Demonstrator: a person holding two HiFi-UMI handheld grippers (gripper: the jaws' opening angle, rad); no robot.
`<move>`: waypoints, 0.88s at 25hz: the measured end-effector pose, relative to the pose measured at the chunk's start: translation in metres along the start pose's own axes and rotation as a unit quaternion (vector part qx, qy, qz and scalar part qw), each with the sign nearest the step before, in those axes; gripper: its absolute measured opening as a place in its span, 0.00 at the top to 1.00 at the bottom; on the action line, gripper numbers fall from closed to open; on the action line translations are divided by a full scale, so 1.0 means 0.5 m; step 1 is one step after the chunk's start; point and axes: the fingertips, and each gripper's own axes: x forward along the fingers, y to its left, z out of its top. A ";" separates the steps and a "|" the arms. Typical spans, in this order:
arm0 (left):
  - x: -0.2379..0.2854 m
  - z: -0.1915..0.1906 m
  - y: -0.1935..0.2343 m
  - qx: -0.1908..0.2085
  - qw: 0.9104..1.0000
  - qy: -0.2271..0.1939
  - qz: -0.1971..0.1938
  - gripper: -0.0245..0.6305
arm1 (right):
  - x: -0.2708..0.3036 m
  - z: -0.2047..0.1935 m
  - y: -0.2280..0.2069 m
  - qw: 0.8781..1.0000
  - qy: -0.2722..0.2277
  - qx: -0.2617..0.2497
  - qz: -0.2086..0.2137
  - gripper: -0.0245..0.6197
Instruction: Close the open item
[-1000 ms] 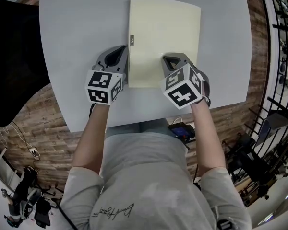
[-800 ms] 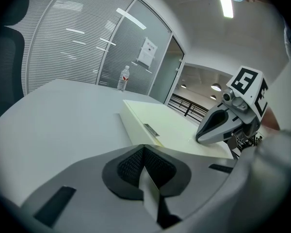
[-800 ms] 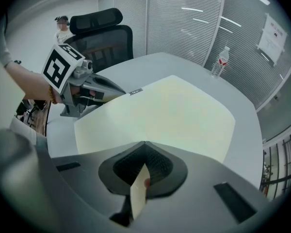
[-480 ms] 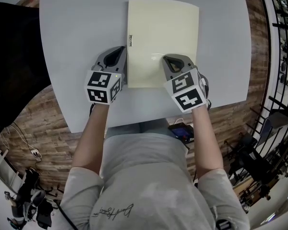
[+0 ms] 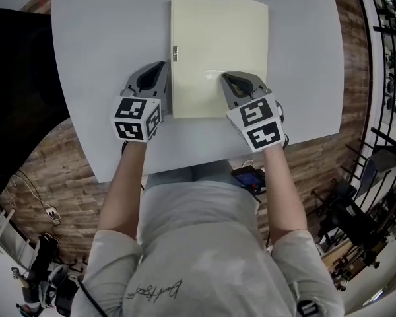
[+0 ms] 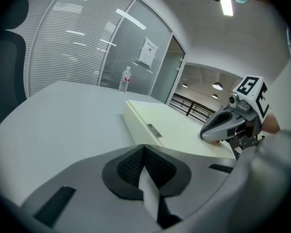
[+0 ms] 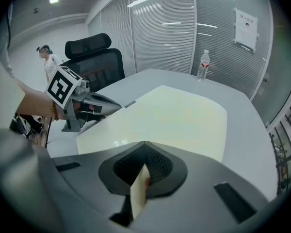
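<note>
A flat pale-yellow case lies shut on the grey table, with a small metal tag on its left side. My left gripper rests on the table against the case's left side, jaws shut on nothing. My right gripper lies with its tip on the lid near the front right, jaws shut and empty. From the left gripper view, the case runs ahead to the right, with the right gripper on it. The right gripper view looks across the lid to the left gripper.
A water bottle stands at the table's far end. A black office chair sits to the left of the table. The table's front edge is close behind both grippers. A railing runs along the right.
The right gripper has drawn back slightly toward the person, its tip still on the lid. The left gripper and the case keep their places.
</note>
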 end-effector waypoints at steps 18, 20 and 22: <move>-0.042 0.050 -0.026 0.040 0.999 -0.004 -0.002 0.95 | -0.053 0.006 -0.040 0.998 -0.054 0.034 -0.027 0.94; -0.048 0.059 -0.034 0.045 0.999 -0.008 -0.004 0.95 | -0.064 0.004 -0.045 0.997 -0.061 0.037 -0.031 0.94; -0.055 0.068 -0.045 0.048 0.999 -0.013 -0.006 0.95 | -0.075 -0.002 -0.048 0.996 -0.068 0.040 -0.035 0.94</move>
